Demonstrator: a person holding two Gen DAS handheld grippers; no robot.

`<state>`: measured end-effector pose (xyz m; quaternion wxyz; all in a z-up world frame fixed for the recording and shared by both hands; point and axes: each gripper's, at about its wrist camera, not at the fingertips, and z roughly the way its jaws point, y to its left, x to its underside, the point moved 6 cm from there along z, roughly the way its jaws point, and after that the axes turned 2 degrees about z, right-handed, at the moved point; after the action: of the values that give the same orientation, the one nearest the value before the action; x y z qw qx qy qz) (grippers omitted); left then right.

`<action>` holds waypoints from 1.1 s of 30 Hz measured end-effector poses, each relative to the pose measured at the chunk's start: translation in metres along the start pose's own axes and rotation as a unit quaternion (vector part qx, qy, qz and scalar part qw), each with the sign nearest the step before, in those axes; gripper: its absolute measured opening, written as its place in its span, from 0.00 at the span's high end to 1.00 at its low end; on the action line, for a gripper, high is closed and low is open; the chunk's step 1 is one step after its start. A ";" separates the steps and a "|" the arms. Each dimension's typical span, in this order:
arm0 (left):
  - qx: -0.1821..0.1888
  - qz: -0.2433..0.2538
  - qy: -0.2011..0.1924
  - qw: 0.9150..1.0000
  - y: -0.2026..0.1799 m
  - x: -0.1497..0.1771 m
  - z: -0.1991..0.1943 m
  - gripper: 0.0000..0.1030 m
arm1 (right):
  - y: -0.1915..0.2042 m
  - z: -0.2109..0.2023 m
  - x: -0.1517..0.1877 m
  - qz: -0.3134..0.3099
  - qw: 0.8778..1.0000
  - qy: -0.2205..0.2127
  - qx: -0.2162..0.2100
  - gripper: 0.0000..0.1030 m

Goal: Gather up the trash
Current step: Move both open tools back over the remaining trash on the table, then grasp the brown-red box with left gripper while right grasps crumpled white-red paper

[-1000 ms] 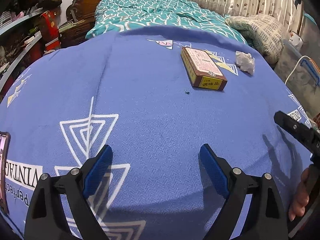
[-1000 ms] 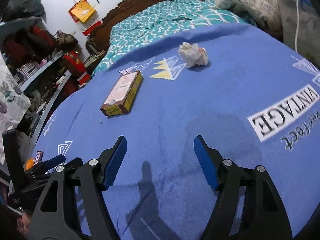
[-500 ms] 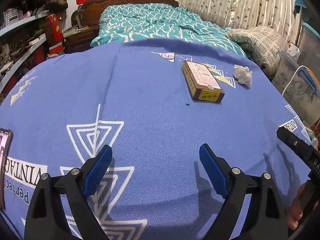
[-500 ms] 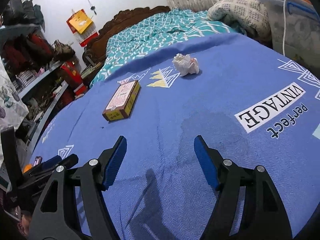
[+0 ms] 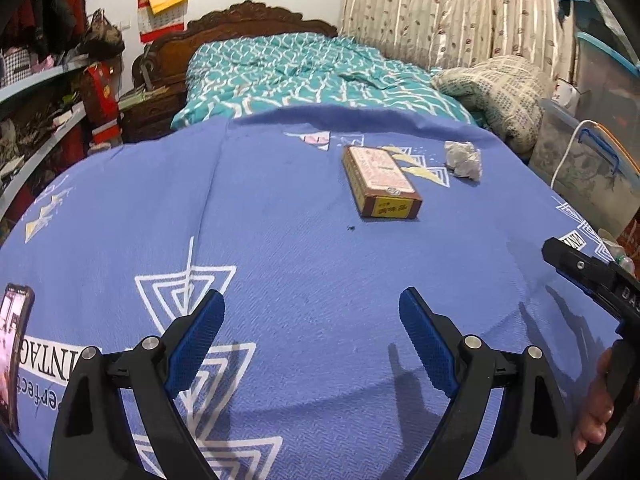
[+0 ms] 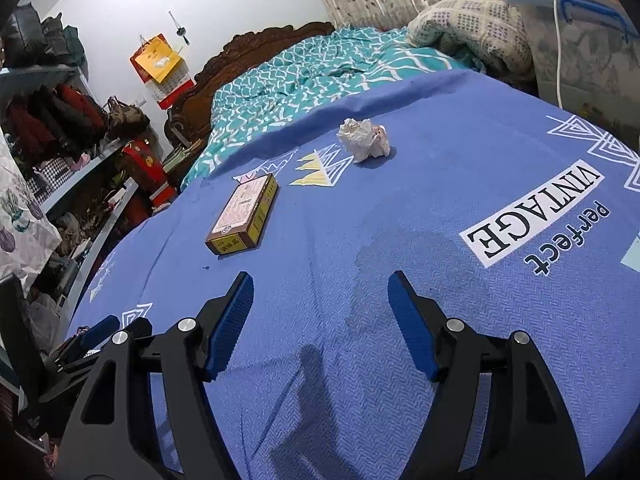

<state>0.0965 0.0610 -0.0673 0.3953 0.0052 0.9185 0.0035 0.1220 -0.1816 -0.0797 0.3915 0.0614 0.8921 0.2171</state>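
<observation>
A crumpled white paper ball (image 5: 463, 159) (image 6: 364, 139) lies on the blue patterned tablecloth (image 5: 280, 240) (image 6: 400, 216) at the far side. A flat brown and yellow cardboard box (image 5: 380, 182) (image 6: 243, 215) lies left of it. My left gripper (image 5: 311, 320) is open and empty, low over the cloth, well short of the box. My right gripper (image 6: 320, 304) is open and empty, also short of both objects. Part of the right gripper (image 5: 588, 276) shows at the right edge of the left wrist view.
A phone (image 5: 14, 344) lies at the table's left edge. Behind the table is a bed with a teal quilt (image 5: 304, 76) and a folded blanket (image 5: 496, 92). Plastic storage boxes (image 5: 588, 160) stand on the right, cluttered shelves (image 6: 60, 160) on the left.
Both grippers have tilted up and drawn back a little, so the box and paper ball sit lower and farther in view. Both stay open.
</observation>
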 end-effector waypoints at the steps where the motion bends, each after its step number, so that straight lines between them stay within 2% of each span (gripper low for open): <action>1: 0.001 0.003 -0.004 1.000 -0.001 0.000 -0.001 0.17 | 0.000 0.001 0.000 -0.001 1.000 0.001 0.001 0.31; 14: 0.014 0.004 -0.018 1.000 -0.001 -0.003 -0.006 0.17 | 0.003 0.008 0.003 -0.013 1.000 0.018 0.015 0.31; 17: 0.003 0.003 0.008 1.000 0.001 -0.006 0.004 0.17 | 0.004 0.010 0.003 -0.014 1.000 0.022 0.015 0.31; 20: -0.004 0.000 0.017 1.000 0.004 -0.023 0.011 0.17 | 0.003 0.012 0.004 -0.010 1.000 0.027 0.013 0.31; 23: 0.005 -0.006 0.019 1.000 0.008 -0.051 0.017 0.12 | 0.001 0.014 0.003 -0.004 0.999 0.029 0.012 0.31; 26: 0.004 -0.007 0.037 0.999 0.006 -0.076 0.043 0.11 | -0.001 0.013 0.002 0.002 1.000 0.028 0.008 0.31; 31: 0.013 0.017 0.080 0.997 -0.020 -0.089 0.090 0.11 | -0.007 0.010 -0.003 0.019 0.999 0.036 -0.007 0.31; 33: 0.020 0.025 0.083 0.996 -0.031 -0.093 0.099 0.11 | -0.010 0.015 -0.016 0.005 0.999 0.042 -0.007 0.31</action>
<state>0.2321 0.0295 -0.0684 0.3172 0.0359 0.9477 -0.0044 0.1440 -0.1898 -0.0822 0.3533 0.0537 0.9058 0.2278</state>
